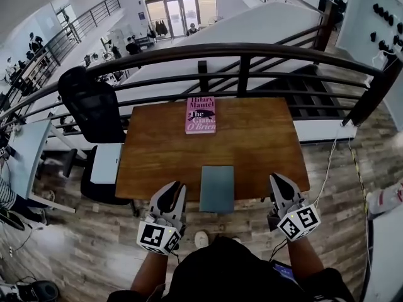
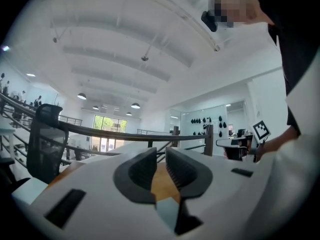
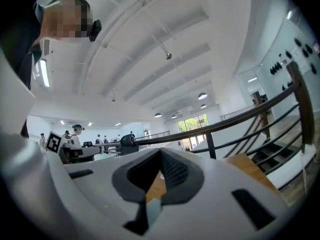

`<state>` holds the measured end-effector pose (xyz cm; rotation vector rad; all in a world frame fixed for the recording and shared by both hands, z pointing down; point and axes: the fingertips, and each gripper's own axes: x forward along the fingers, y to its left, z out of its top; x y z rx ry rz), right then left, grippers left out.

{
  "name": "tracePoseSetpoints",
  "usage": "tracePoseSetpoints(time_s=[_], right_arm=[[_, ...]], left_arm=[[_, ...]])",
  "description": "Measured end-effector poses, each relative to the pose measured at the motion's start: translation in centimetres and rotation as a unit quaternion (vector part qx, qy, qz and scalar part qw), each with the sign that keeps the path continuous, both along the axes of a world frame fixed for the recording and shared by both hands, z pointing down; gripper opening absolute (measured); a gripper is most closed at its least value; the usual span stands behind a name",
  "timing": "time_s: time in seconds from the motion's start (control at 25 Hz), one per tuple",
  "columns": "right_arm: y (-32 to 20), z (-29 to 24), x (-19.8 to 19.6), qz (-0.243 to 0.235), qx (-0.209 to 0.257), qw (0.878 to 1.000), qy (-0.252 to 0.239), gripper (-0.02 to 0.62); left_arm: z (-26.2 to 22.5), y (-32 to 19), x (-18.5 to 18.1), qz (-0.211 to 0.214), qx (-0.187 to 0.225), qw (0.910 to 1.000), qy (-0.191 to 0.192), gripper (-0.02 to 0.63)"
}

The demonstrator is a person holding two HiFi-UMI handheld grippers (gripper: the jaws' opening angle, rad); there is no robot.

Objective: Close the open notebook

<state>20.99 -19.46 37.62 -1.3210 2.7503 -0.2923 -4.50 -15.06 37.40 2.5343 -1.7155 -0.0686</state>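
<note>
The left tongs (image 1: 178,186) and right tongs (image 1: 278,180) sit at the near edge of the bench (image 1: 264,137), one at each side of the notebook (image 1: 217,188). Both are pale moulded plastic with dark ribbed pads, and each carries a white cube printed with black square markers.

In the left gripper view the left tongs (image 2: 161,152) are nearly together. A thin slit stays between the tips, with nothing in it and only bare wood showing through. In the right gripper view the right tongs (image 3: 160,152) are pressed tip to tip and grip nothing.

The notebook lies shut and flat at the middle of the bench's near edge, a plain rectangle with a matt grey-blue cover. Neither tongs touch it.

The bench top is a smooth brown wooden rectangle with visible grain. A book (image 1: 201,114) with a glossy pink cover lies flat at the middle of the far edge, well apart from the notebook.

Just behind the bench runs a railing (image 1: 252,52) of dark round metal bars. A black chair (image 1: 91,102) stands off the far left corner.
</note>
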Motion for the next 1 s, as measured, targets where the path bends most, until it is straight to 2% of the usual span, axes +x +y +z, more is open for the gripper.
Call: tracePoseSetpoints(time_s=[0.12, 0.28, 0.52, 0.64, 0.8, 1.0], right_arm=[[0.5, -0.2, -0.8, -0.004, 0.029, 0.999, 0.034, -0.006], [1.0, 0.7, -1.5, -0.02, 0.027, 0.998, 0.062, -0.006], [0.8, 0.4, -1.9, -0.027, 0.024, 0.998, 0.048, -0.006], [0.2, 0.0, -2.7, -0.026, 0.026, 0.999, 0.031, -0.006], [0.0, -0.6, -2.9, -0.023, 0.03, 0.999, 0.023, -0.006], [0.1, 0.1, -1.8, -0.017, 0.017, 1.0, 0.014, -0.006]], left_arm=[[0.3, 0.5, -0.7, -0.005, -0.003, 1.0, -0.002, 0.058], [0.6, 0.9, -0.7, -0.013, -0.008, 0.9999, -0.006, 0.041], [0.6, 0.5, -0.4, -0.015, 0.001, 0.9997, -0.02, 0.037], [1.5, 0.2, -0.5, -0.018, -0.009, 0.9993, -0.031, 0.037], [1.4, 0.1, -0.7, -0.021, -0.011, 0.9997, -0.01, 0.038], [0.6, -0.3, -0.4, -0.022, 0.0, 0.9997, -0.011, 0.038]])
